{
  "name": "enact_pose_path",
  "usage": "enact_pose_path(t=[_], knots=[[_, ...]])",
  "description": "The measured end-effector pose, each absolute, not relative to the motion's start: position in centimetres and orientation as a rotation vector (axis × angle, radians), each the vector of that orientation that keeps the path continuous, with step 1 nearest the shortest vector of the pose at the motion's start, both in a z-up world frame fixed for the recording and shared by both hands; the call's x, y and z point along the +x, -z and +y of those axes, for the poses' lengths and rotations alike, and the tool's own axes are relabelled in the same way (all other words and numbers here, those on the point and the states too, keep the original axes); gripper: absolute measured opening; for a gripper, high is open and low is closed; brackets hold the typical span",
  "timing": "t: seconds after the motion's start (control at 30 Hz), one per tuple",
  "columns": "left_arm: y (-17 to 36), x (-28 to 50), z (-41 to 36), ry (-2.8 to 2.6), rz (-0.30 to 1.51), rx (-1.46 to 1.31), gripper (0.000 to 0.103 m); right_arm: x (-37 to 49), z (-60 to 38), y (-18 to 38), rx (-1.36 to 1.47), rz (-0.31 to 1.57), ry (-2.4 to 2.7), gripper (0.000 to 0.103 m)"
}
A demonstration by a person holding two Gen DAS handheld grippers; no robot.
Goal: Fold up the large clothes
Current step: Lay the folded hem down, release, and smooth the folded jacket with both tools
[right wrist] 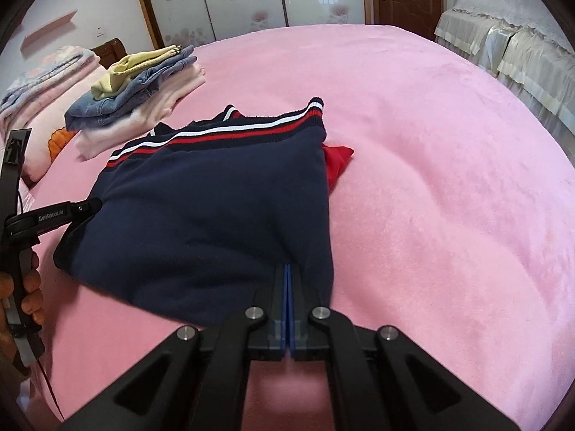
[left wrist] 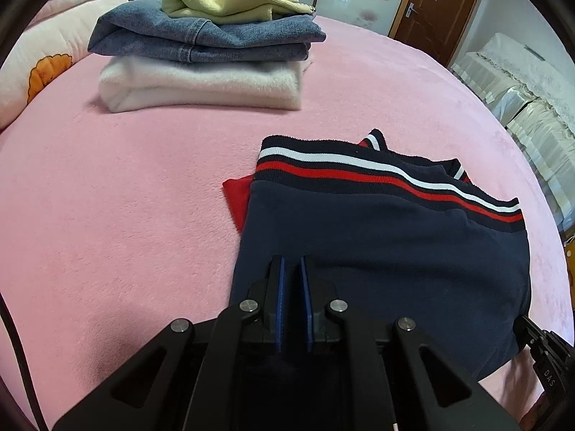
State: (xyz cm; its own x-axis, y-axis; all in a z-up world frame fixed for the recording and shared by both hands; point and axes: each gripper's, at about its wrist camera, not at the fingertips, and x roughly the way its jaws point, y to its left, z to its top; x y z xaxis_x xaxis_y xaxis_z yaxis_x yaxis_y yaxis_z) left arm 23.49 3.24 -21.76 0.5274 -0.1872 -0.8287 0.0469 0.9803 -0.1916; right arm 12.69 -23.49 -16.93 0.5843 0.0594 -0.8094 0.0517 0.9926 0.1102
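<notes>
While the right gripper (right wrist: 287, 269) had its jaws pressed together on the near edge of the navy sweater (right wrist: 215, 208), the left gripper (left wrist: 291, 262) hovered over the same garment with jaws slightly parted, holding nothing. The sweater lay folded on the pink bed (right wrist: 449, 179), striped hem (left wrist: 377, 176) at the far side, a red sleeve (left wrist: 237, 197) poking out. Soft, thick and floppy by the look of it, it would probably sag unless taken at both near corners. A stack of folded clothes (left wrist: 201, 57) sat well apart.
</notes>
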Motion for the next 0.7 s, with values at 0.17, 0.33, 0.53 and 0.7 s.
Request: enact_pose_path(t=[0.17, 0.33, 0.53, 0.7], knots=[[21.5, 23.2, 3.1, 0.141, 1.017, -0.139, 0.009, 12.8, -23.6, 17.5, 0.210, 0.960, 0.010, 0.000], [20.6, 22.4, 2.8, 0.131, 1.028, -0.114, 0.014, 12.7, -23.5, 17.2, 0.231, 0.976, 0.018, 0.003], [18.7, 20.6, 2.6, 0.125, 1.030, -0.093, 0.064, 12.0, -22.9, 16.4, 0.224, 0.991, 0.025, 0.004], [16.8, 18.4, 2.6, 0.115, 1.024, -0.067, 0.067, 10.9, -23.1, 15.5, 0.268, 1.010, 0.029, 0.004]])
